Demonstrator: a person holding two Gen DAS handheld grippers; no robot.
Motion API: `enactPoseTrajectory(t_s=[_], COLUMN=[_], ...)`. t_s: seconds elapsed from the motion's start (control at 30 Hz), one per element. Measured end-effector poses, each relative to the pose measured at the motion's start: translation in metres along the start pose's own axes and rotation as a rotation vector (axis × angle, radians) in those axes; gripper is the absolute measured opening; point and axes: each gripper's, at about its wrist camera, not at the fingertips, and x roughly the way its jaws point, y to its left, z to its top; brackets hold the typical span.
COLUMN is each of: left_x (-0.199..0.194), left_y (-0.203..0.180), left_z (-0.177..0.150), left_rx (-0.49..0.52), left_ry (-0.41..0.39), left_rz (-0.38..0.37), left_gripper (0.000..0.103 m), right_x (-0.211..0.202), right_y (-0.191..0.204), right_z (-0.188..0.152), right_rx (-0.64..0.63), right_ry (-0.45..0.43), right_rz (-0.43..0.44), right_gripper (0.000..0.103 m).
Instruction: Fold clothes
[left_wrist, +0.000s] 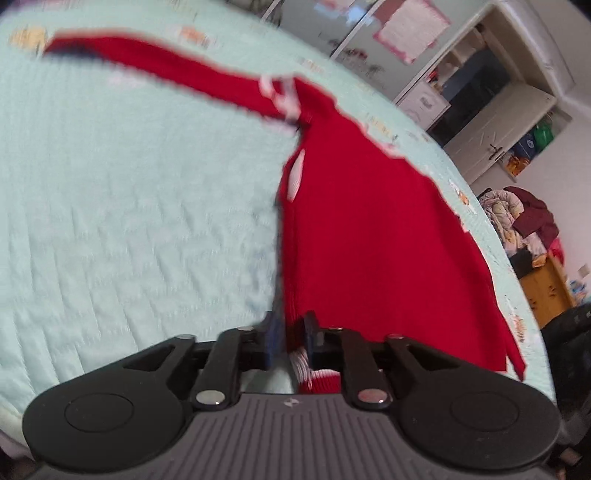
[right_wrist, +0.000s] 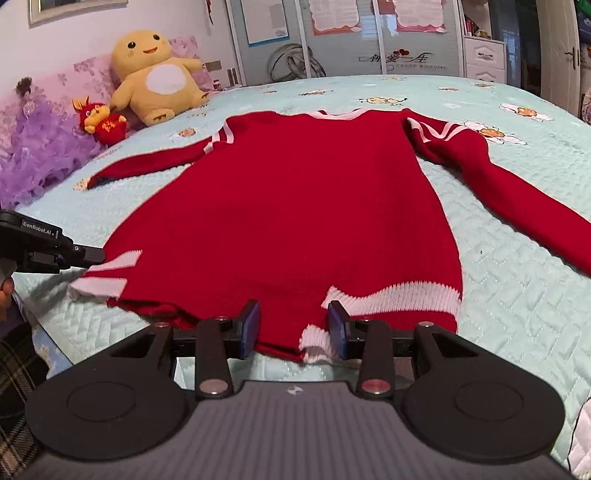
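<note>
Sweater (right_wrist: 295, 206), red with white stripes, lies spread flat on the pale green quilted bed (right_wrist: 517, 314), with its hem near and its neck far. Both sleeves (right_wrist: 498, 177) stretch outward to the left and the right, so the garment is laid out in full and no fold shows in its body.

Left gripper (left_wrist: 290, 332) grasps the hem's left corner: in the left wrist view its blue pads pinch the red and white knit between them, and the cloth rises a little from the bed. This view is blurred, so I judge that the hand is moving. In the right wrist view the same tool (right_wrist: 48, 247) reaches the striped corner from the left.

Right gripper (right_wrist: 293, 328) stands with its jaws apart around the near hem edge. The white stripe lies between the pads, but they do not press it.

My judgement: the step in hand is taking the hem at two points. The next move calls for the right pads to close on the hem, then for both hands to lift evenly, so the knit does not stretch or drag.

At the far left sit a yellow plush toy (right_wrist: 155, 74) and a small red one (right_wrist: 99, 122).
</note>
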Motion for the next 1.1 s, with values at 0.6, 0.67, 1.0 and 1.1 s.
enactPoseTrajectory(t_s=[0.6,0.67,1.0,1.1], left_x=[0.078,0.072,0.036,0.023], left_y=[0.002,-0.001,0.046,0.091], left_z=[0.05,0.048,0.073,0.092], left_rx=[-0.023,-0.012,-0.266,-0.419], left_ry=[-0.049,-0.057,-0.268,-0.357], left_rz=[0.054,0.06,0.091,0.163], left_gripper=[0.013,0.014,0.044,0.056], right_x=[0.016,0.019,0.039,0.06], right_y=[0.007,0.004,0.012,0.018], right_z=[0.008,0.008,0.036,0.056], right_rx=[-0.002,0.018,0.094,0.139], right_ry=[-0.019,-0.017,-0.05,-0.064], right_rz=[0.021,0.026,0.139,0.188], right_gripper=[0.041,0.041,0.041,0.042])
